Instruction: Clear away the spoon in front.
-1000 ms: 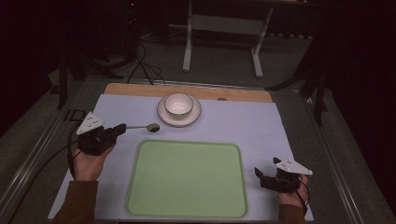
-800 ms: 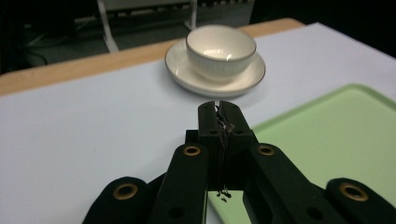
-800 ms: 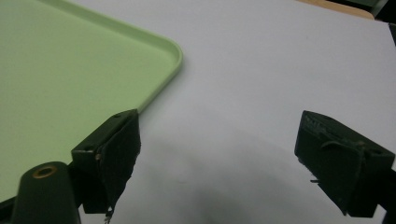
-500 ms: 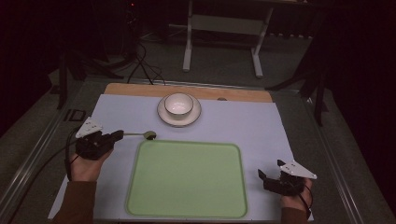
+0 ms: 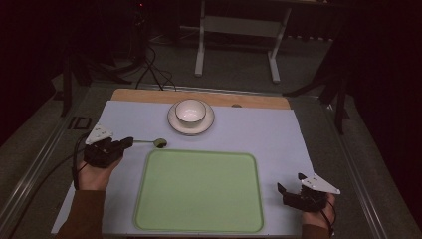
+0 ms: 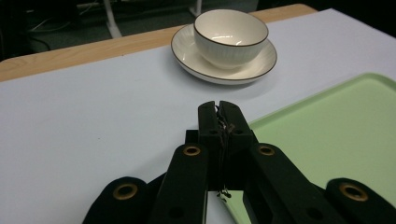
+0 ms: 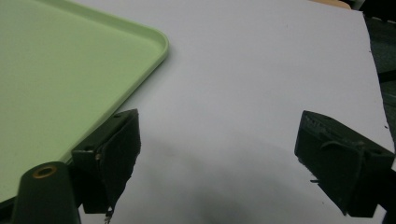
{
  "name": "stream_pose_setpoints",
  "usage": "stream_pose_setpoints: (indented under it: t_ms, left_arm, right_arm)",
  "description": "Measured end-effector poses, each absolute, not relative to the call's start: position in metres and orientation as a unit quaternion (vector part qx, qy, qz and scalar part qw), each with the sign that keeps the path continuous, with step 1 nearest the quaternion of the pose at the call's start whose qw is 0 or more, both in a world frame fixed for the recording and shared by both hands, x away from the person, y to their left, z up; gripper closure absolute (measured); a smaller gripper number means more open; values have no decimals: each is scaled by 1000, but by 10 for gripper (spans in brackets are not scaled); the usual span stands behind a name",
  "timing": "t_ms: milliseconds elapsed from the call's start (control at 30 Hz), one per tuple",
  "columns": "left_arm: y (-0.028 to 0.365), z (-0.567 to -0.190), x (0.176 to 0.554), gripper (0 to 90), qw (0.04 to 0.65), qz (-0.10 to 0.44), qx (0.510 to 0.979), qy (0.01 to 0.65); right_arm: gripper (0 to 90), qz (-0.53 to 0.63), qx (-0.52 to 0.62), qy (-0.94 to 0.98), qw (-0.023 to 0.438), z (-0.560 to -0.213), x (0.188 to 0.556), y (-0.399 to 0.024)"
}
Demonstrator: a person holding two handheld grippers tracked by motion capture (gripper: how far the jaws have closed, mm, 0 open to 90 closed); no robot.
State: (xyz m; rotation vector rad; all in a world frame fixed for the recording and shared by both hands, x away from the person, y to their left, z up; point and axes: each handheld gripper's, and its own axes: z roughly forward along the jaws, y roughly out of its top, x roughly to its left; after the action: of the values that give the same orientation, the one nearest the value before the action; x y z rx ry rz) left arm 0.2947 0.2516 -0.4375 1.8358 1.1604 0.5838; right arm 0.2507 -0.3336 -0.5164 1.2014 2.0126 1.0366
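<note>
A spoon (image 5: 158,143) with a dark greenish bowl and thin handle lies left of the green tray (image 5: 199,191), its handle running into my left gripper (image 5: 128,142). In the left gripper view, that gripper (image 6: 219,108) has its jaws pressed together; the spoon itself is hidden beneath them. A white bowl (image 5: 190,110) sits on a saucer (image 5: 199,129) at the back; the bowl (image 6: 231,32) and saucer (image 6: 198,60) lie ahead of the shut jaws. My right gripper (image 5: 289,184) rests by the tray's front right corner. It (image 7: 224,140) is open over bare white mat.
The white mat (image 5: 268,134) covers the table, with a wooden strip (image 5: 144,95) along the back. The tray's rim (image 7: 161,44) lies just left of my right gripper. The tray (image 6: 336,126) holds nothing. Dark floor, stands and cables surround the table.
My left gripper and the spoon shifted slightly toward the front left. My right gripper drifted a little toward the front right edge.
</note>
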Motion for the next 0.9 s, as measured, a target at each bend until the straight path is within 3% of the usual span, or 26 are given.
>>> stream_pose_setpoints:
  t_ms: [600,767,900]
  left_arm:
    - [249,-428,289,889,405,200,750,484]
    - [246,-434,297,876,399,217,742,494]
    - [244,-436,310,871,438,241,724,476]
  right_arm:
    - [142,388,451,750,288,-517,246,-336]
    - [142,389,449,751,288,-516,247,-336]
    - [142,387,449,752,288,-517,248,-335]
